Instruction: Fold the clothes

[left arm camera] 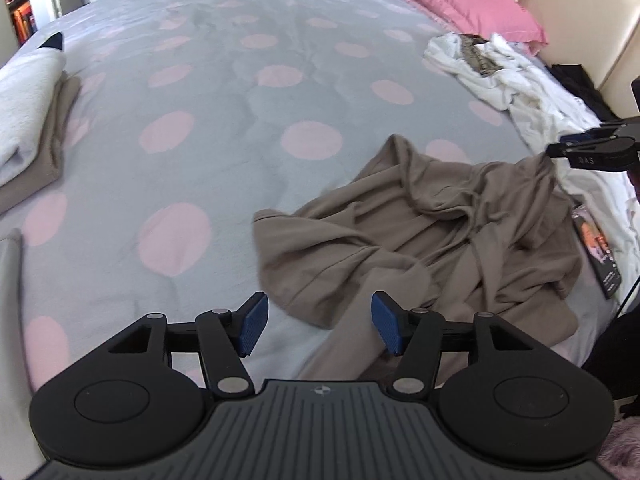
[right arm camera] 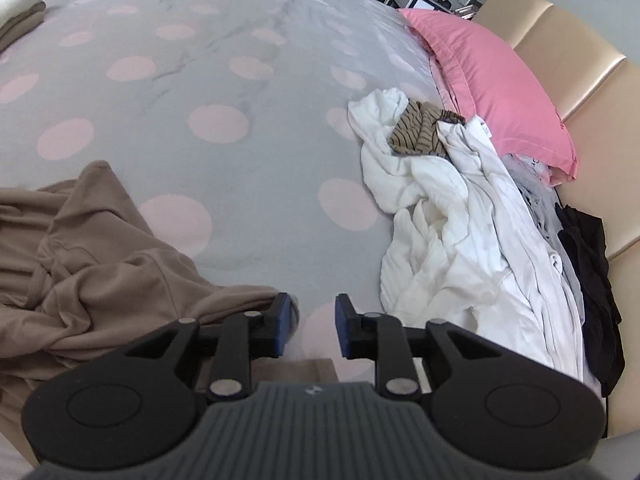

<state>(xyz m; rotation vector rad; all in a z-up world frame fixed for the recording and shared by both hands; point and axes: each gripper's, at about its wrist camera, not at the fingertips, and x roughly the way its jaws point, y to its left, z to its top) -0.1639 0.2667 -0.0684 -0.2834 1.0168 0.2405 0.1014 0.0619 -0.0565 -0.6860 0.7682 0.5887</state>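
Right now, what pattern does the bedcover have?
The bedcover is grey with large pink dots; the left wrist view shows it best.

A home bedroom: polka-dot bedspread [left arm camera: 240,128], pink pillow [right arm camera: 492,80], padded headboard [right arm camera: 560,48].

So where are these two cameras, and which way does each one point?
Left wrist view: mounted on the left gripper, looking down across the dotted bedspread at the crumpled taupe garment; its own open blue-padded fingers show, and the right gripper enters at the right edge.
Right wrist view: mounted on the right gripper, looking towards the white laundry pile and pink pillow; only its own fingers show.
Shared: the bedspread, taupe garment, white pile and pillow.
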